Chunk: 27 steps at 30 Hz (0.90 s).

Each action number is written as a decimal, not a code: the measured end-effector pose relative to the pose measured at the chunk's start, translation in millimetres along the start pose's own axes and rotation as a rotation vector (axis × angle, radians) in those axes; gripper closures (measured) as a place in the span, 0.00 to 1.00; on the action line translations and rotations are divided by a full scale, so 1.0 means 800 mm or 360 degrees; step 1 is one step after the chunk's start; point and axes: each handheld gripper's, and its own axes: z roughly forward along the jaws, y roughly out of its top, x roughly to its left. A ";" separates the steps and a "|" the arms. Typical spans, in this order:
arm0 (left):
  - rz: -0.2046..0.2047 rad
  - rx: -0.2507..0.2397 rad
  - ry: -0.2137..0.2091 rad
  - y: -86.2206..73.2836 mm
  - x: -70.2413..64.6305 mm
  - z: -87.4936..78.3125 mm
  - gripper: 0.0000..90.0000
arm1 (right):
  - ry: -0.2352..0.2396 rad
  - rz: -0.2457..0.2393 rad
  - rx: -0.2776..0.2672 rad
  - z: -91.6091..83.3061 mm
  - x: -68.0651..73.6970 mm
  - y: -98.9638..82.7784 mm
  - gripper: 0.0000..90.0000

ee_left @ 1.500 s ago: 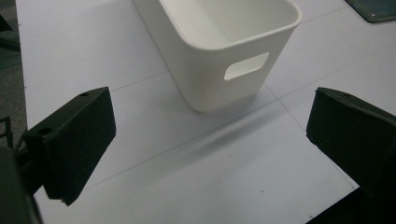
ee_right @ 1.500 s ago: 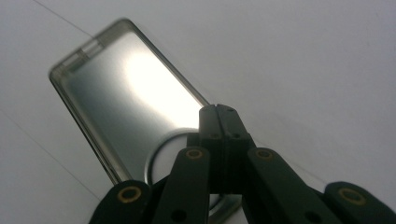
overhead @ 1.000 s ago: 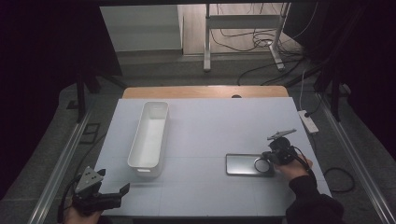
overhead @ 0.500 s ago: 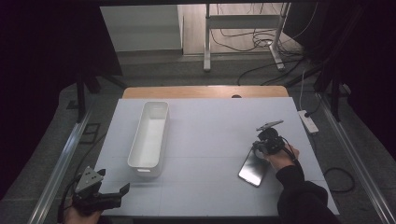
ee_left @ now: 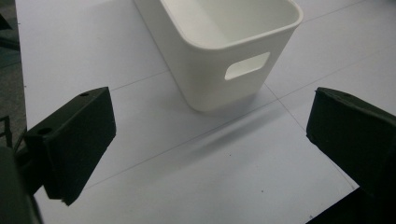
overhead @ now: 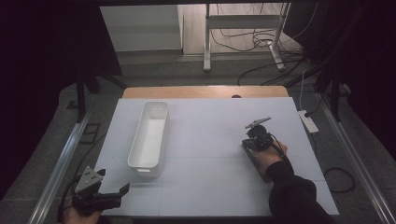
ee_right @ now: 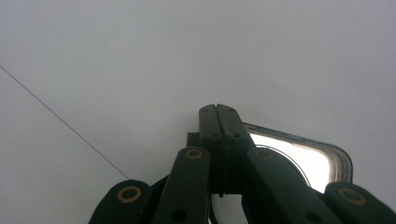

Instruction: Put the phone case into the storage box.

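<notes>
Work at this moment centred on a flat dark slab [overhead: 249, 150] on the right half of the white table [overhead: 210, 121].

From the high view, the right gripper [overhead: 256, 139] stood over the slab's far end, with the person's right hand [overhead: 272, 156] covering most of the rest, so only a narrow dark edge of it showed. The slab lay flat on the table, well apart from the long white bin [overhead: 150, 135] on the left half, which was empty. The left gripper [overhead: 114, 186] waited at the near left corner, close to the bin's near end and touching nothing.

In the left gripper view, the left gripper [ee_left: 215, 135] had its jaws spread wide with only bare tabletop between them. The bin's [ee_left: 210, 79] near end wall, with its handle slot, stood just ahead.

In the right gripper view, the right gripper [ee_right: 218, 112] had its jaws pressed flush together, with nothing between them. Their tips stood at the slab's [ee_right: 303, 158] glossy, round-cornered end; whether they pressed on it I could not tell.

As a judgement, the slab was being nudged with closed jaws rather than carried. If the bin was its goal, nearly everything remained: a proper grip, the crossing and the drop.
</notes>
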 end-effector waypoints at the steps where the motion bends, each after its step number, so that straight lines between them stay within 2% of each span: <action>1: 0.0000 0.0000 0.0000 0.000 0.000 0.000 0.02 | -0.0001 -0.0005 0.0000 0.001 0.001 0.001 1.00; 8: -0.0001 -0.0002 0.0001 0.000 0.000 0.000 0.02 | -0.0007 0.0007 -0.0013 -0.004 -0.001 0.001 0.99; 9: 0.0000 -0.0002 0.0001 0.000 0.000 0.000 0.02 | -0.0007 0.0022 -0.0042 -0.014 -0.002 -0.001 0.94; 10: -0.0001 -0.0004 -0.0001 0.000 0.000 0.000 0.02 | -0.0007 0.0022 -0.0042 -0.014 -0.002 -0.001 0.94; 19: -0.0013 -0.0021 -0.0009 -0.001 0.002 -0.002 0.02 | 0.0010 0.0103 -0.0123 -0.063 -0.009 -0.020 0.65; 20: -0.0013 -0.0022 -0.0011 -0.001 0.002 -0.002 0.02 | -0.0006 0.0109 -0.0141 -0.068 -0.010 -0.024 0.62; 27: -0.0010 -0.0017 -0.0012 0.000 0.001 -0.002 0.02 | -0.0015 0.0157 -0.0163 -0.082 -0.021 -0.035 0.34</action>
